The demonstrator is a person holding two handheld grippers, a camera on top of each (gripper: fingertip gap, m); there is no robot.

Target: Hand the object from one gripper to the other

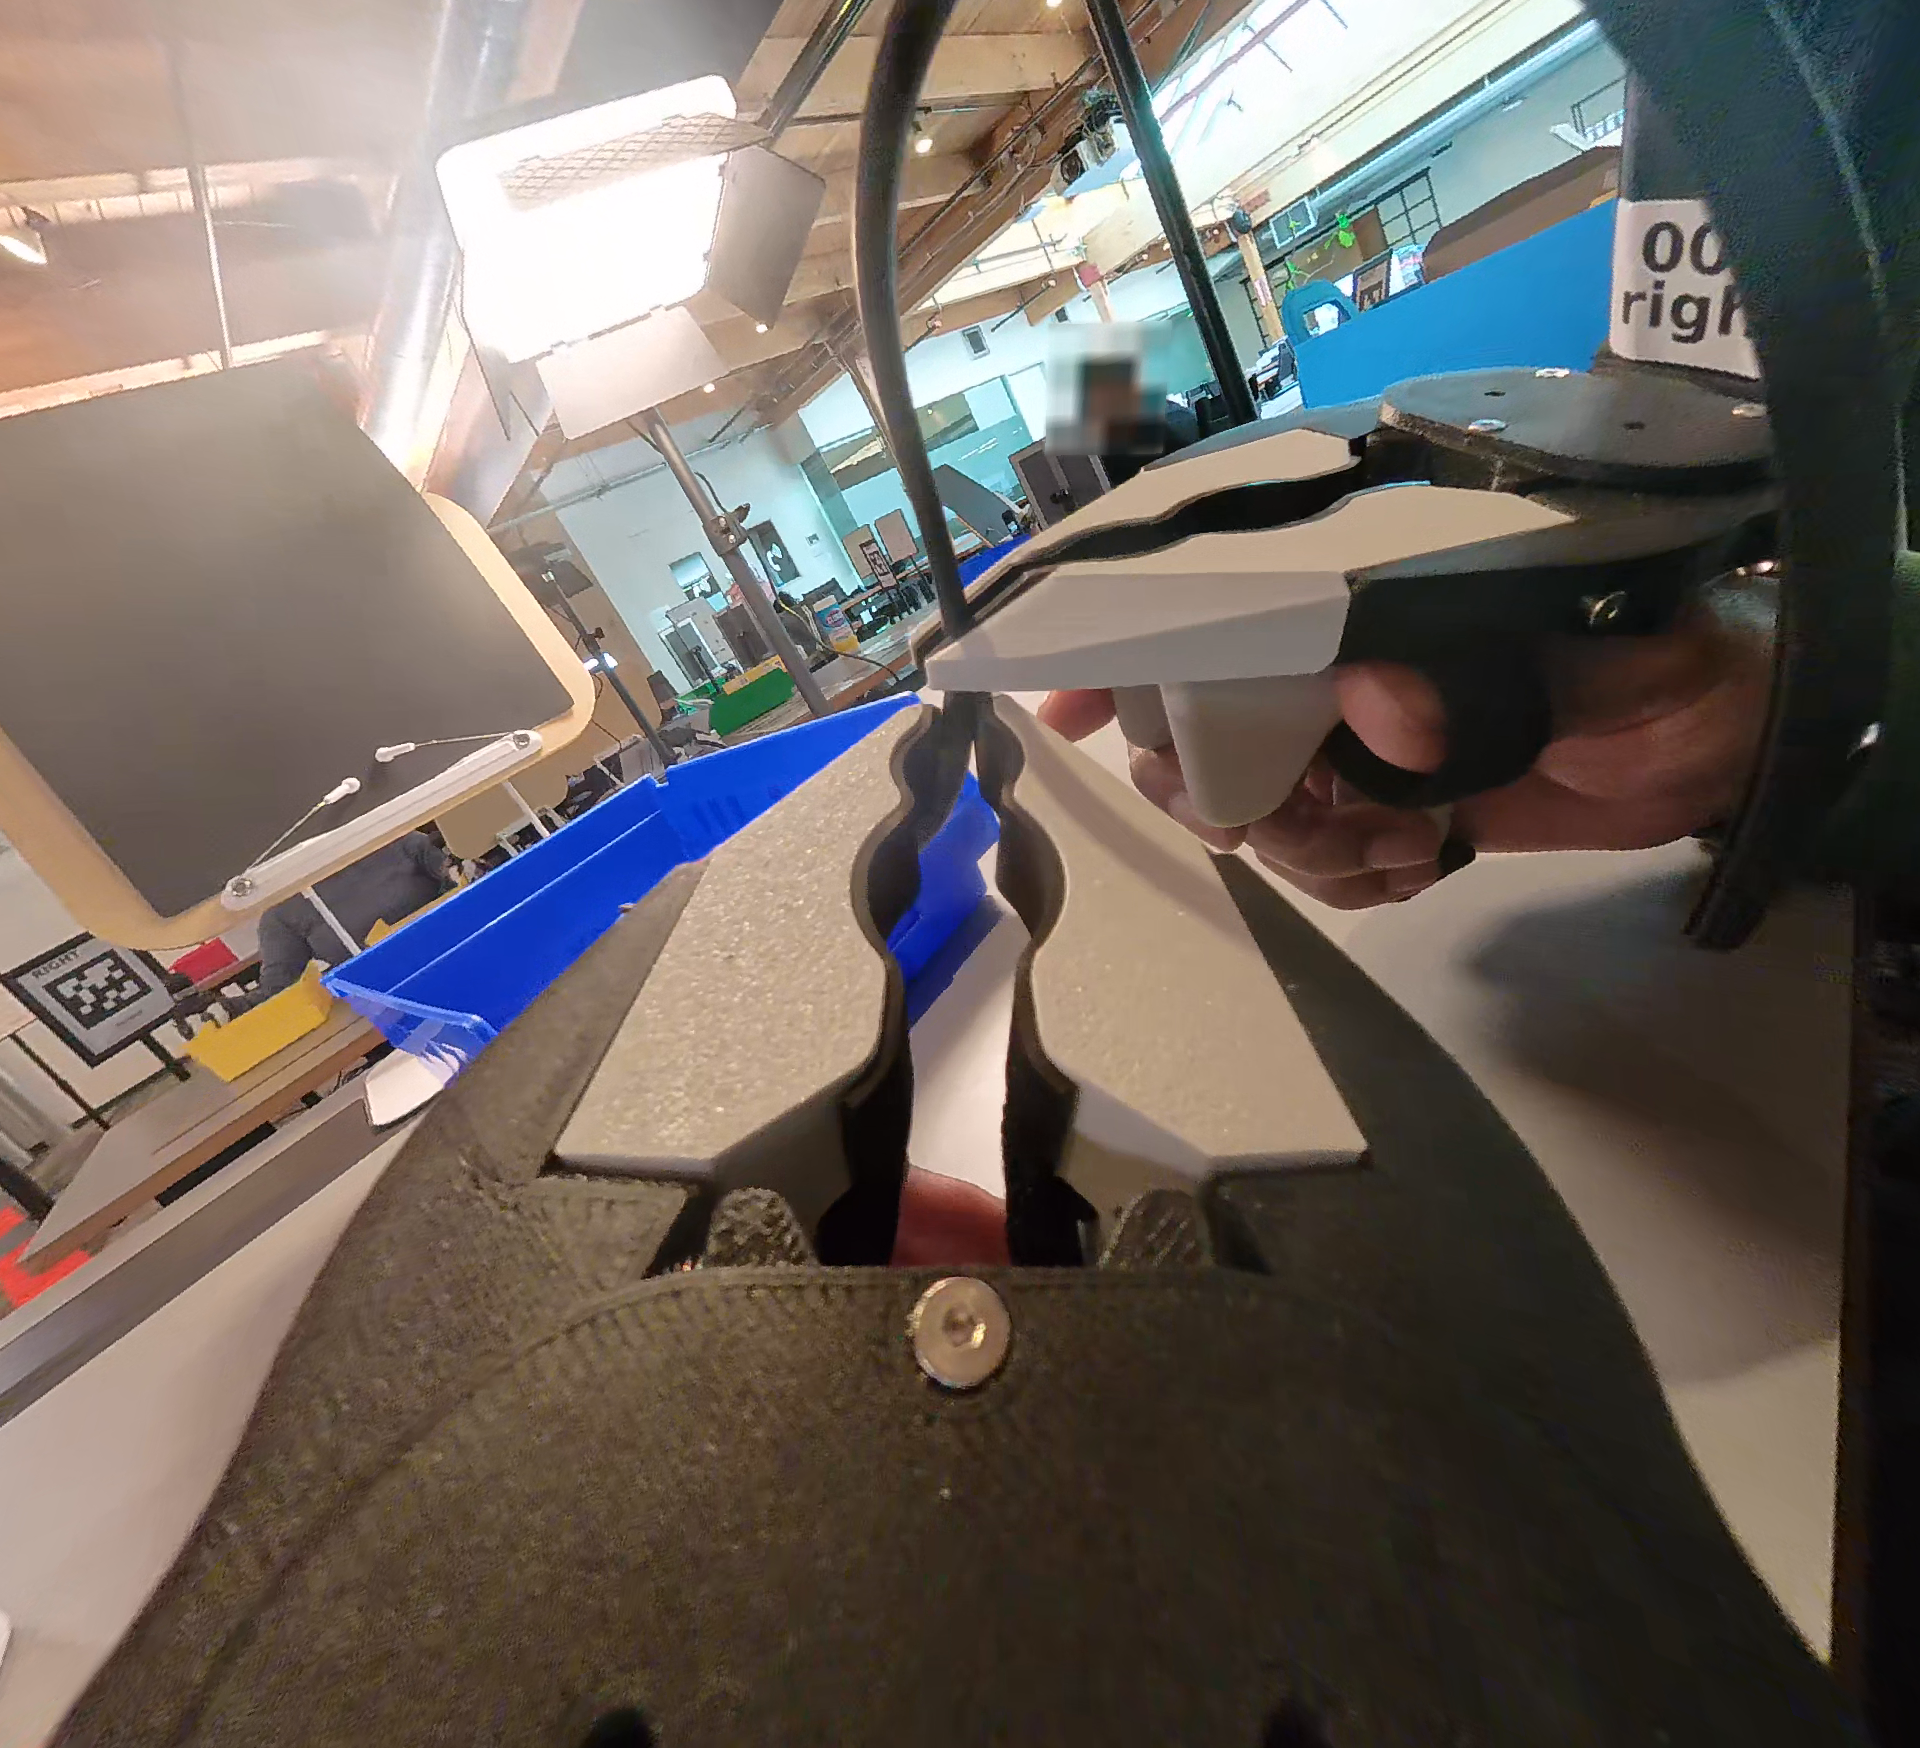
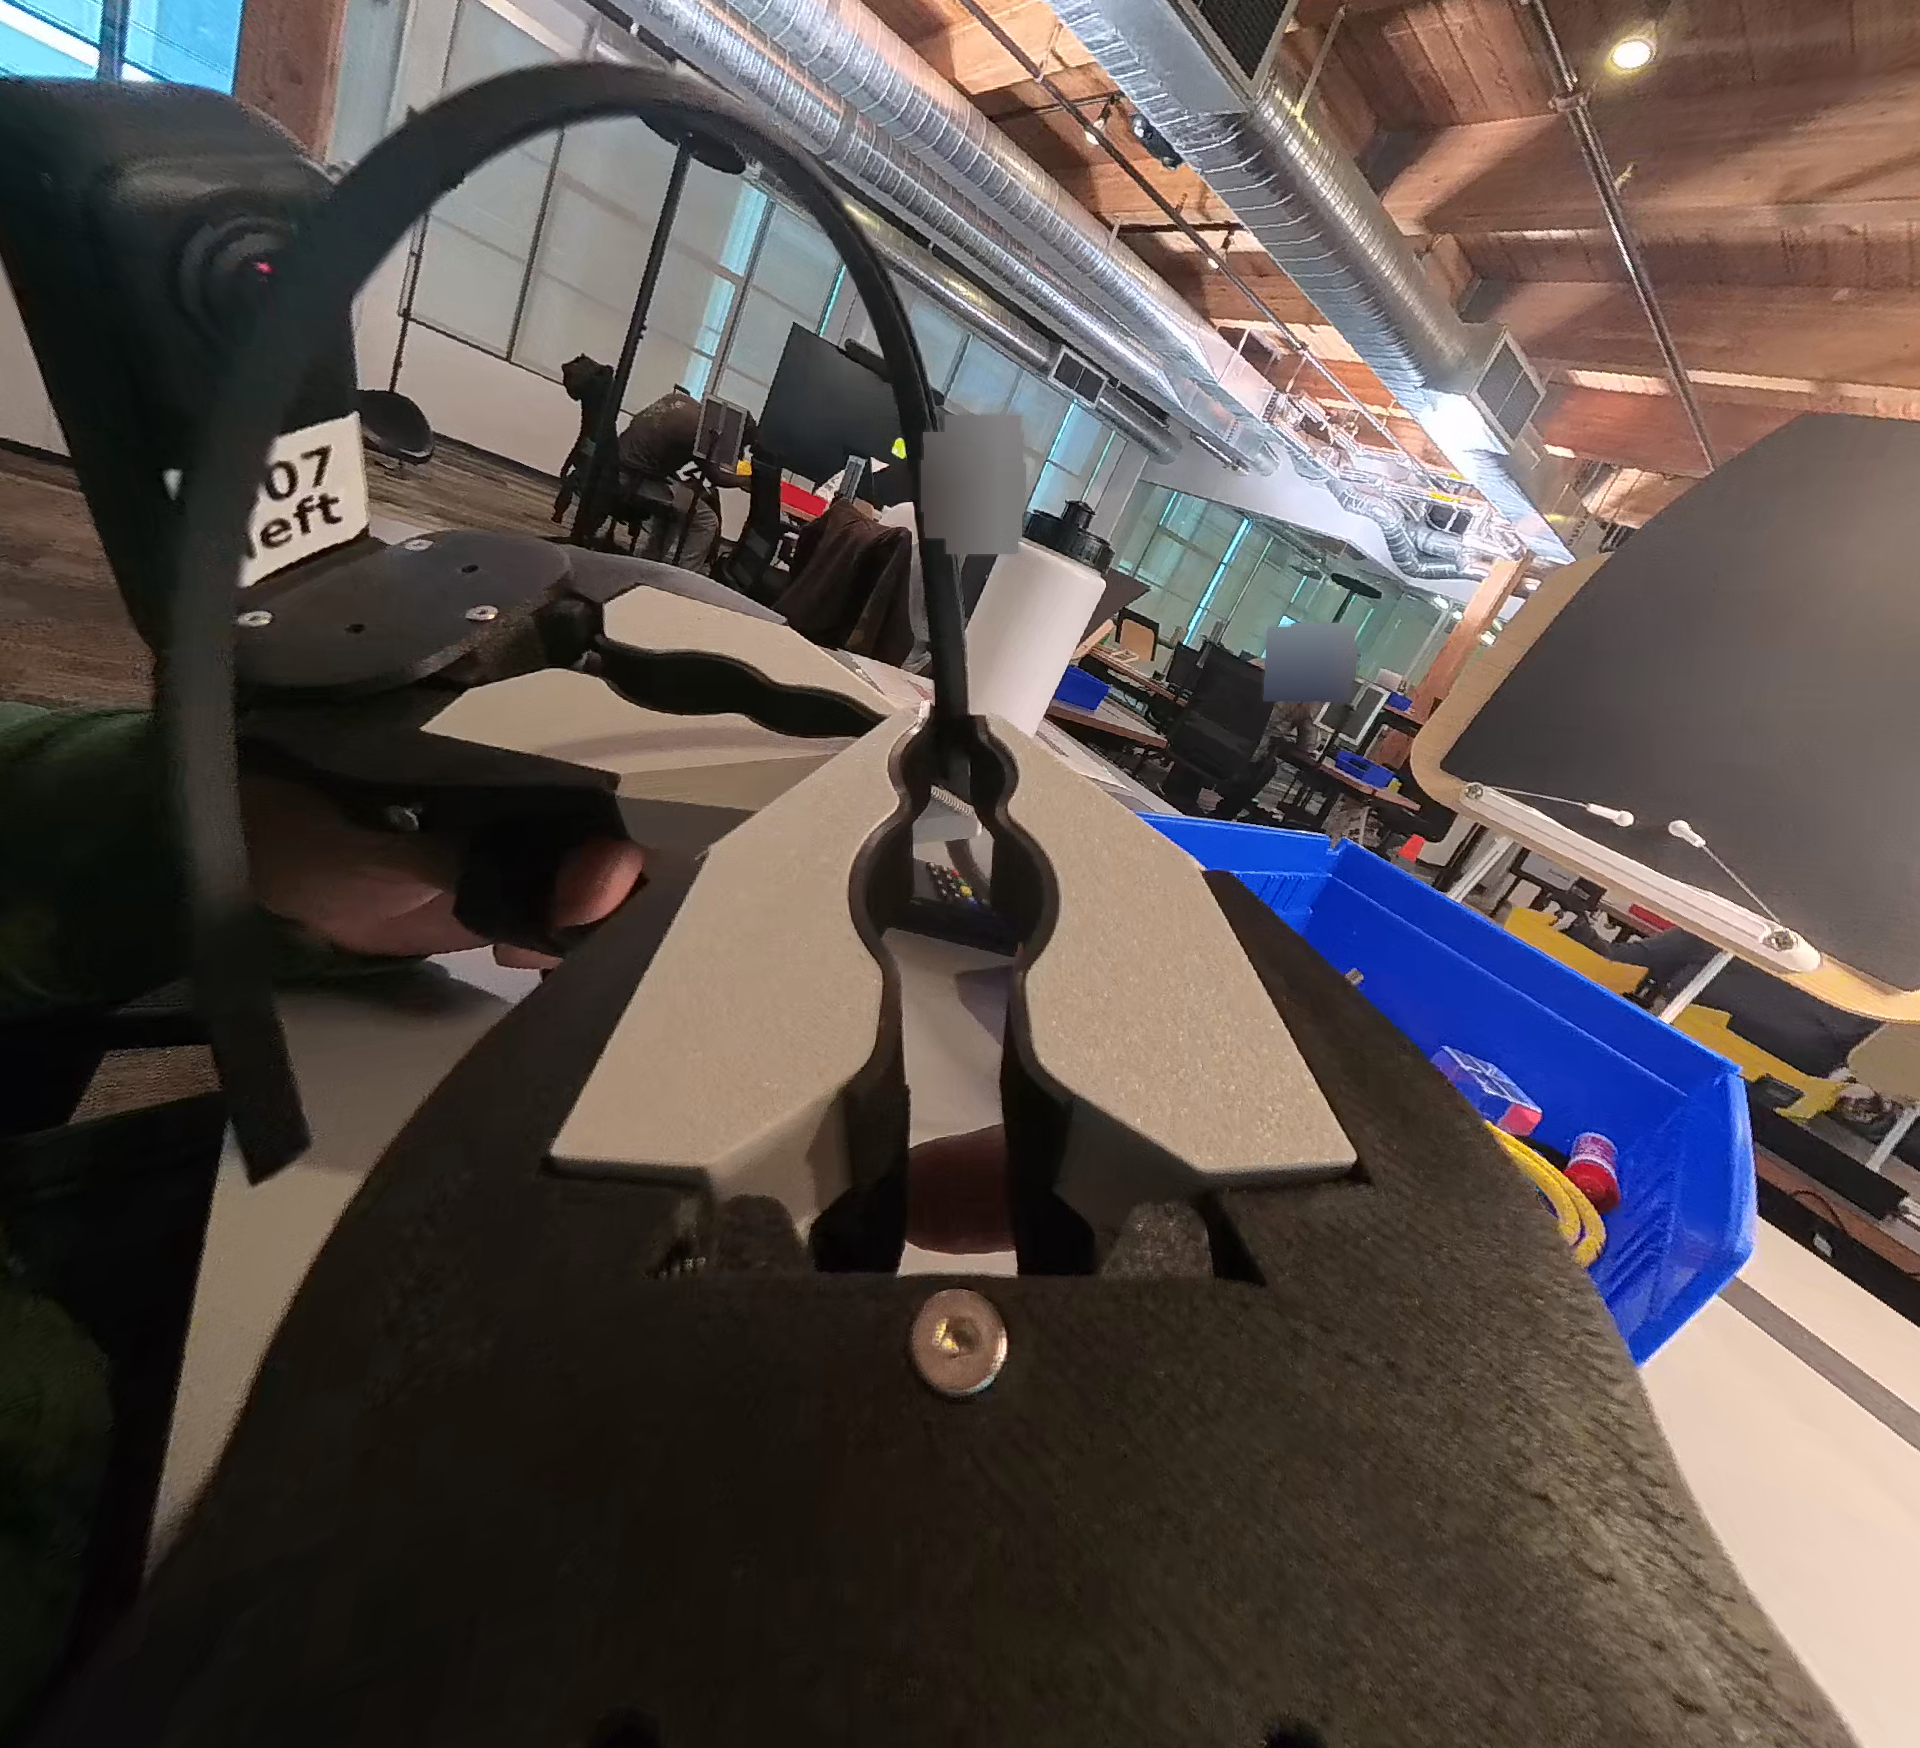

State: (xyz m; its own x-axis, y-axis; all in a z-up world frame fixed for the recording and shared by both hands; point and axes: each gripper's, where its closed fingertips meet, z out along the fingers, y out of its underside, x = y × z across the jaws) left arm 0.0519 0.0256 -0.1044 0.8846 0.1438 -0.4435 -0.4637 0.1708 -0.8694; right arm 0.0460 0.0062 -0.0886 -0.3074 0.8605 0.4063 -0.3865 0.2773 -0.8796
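The long black plastic zip tie (image 1: 896, 264) is arching high between the two tools, one end pinched at each, so the pass is judged mid-exchange. The left gripper (image 1: 961, 742) is squeezing its grey fingers (image 1: 790, 929) nearly together on the strap's end, at twelve o'clock in its view. The right gripper (image 2: 951, 763) is doing likewise, tips almost closed around the strap near its ridged end. At three o'clock from it, the blue plastic bin (image 2: 1475, 1002) is sitting on the pale grey table (image 2: 1787, 1532).
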